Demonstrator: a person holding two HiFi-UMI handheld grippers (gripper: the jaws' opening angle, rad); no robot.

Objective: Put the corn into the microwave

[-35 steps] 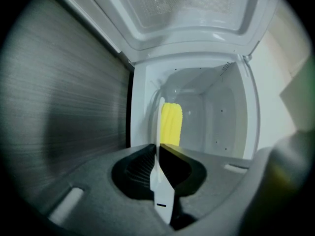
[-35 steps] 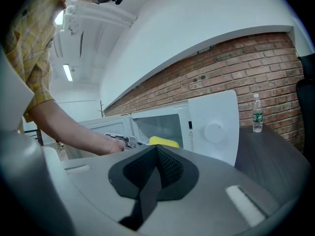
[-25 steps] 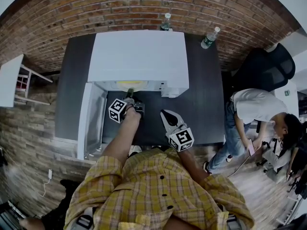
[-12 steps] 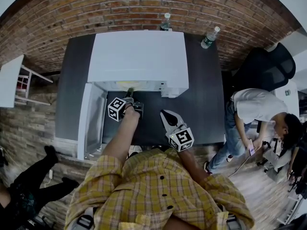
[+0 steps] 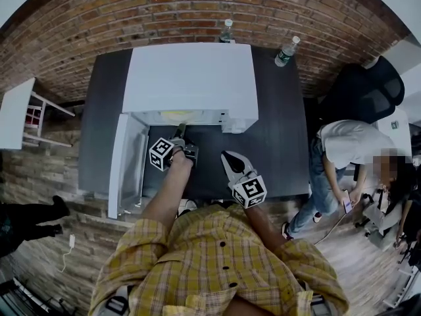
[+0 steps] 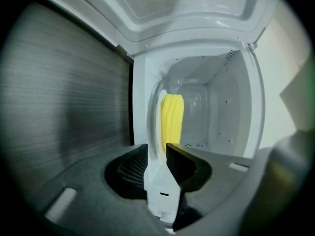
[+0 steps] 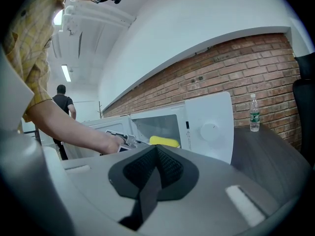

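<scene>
The yellow corn [image 6: 172, 122] lies inside the white microwave [image 5: 191, 78], just past the opening; it also shows as corn [image 7: 164, 141] in the right gripper view and corn [image 5: 177, 116] in the head view. The microwave door [image 5: 128, 163] hangs open to the left. My left gripper [image 6: 158, 154] sits at the cavity mouth with its jaws open and the corn beyond its tips, untouched. In the head view the left gripper [image 5: 179, 135] is right in front of the opening. My right gripper [image 5: 230, 158] hovers over the dark table, shut and empty.
Two water bottles [image 5: 227, 30] [image 5: 287, 51] stand behind the microwave by the brick wall. A black office chair [image 5: 365, 91] and a bending person [image 5: 348, 150] are at the table's right. The dark table [image 5: 276, 150] stretches to the right of the microwave.
The left gripper has barely shifted at the microwave opening, and the corn stays inside. The right gripper has kept still. A passer-by's legs moved across the floor at the left.
</scene>
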